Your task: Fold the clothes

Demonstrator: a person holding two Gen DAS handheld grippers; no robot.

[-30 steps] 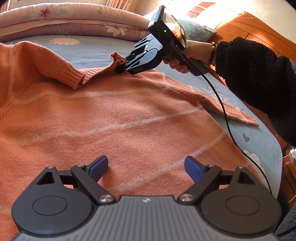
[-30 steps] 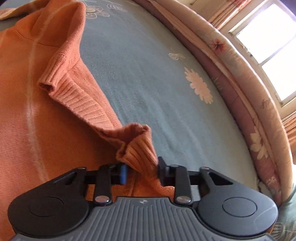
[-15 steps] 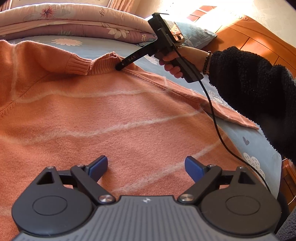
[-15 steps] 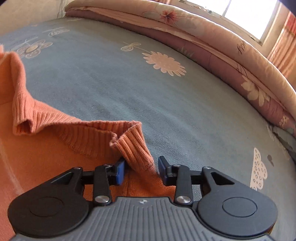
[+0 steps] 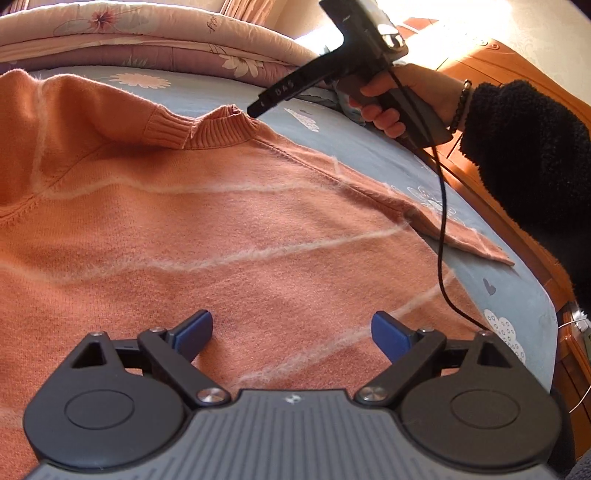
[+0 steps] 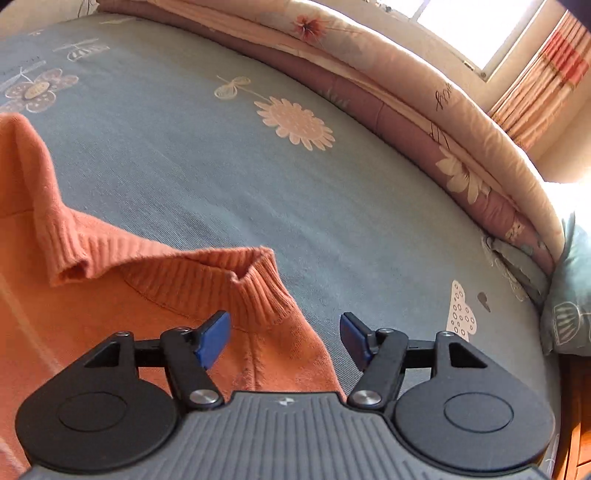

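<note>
One orange sweater is seen beyond two grippers, left and right; one quilt is counted beyond it.

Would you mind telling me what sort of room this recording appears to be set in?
Most likely a bedroom: the orange sweater lies on a bed with a blue flowered sheet, a folded floral quilt runs along its far edge, and a curtained window stands behind.

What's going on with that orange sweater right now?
Right gripper just opened, collar released. Left gripper open above sweater. Sweater flat on bed; nothing obstructing.
</note>
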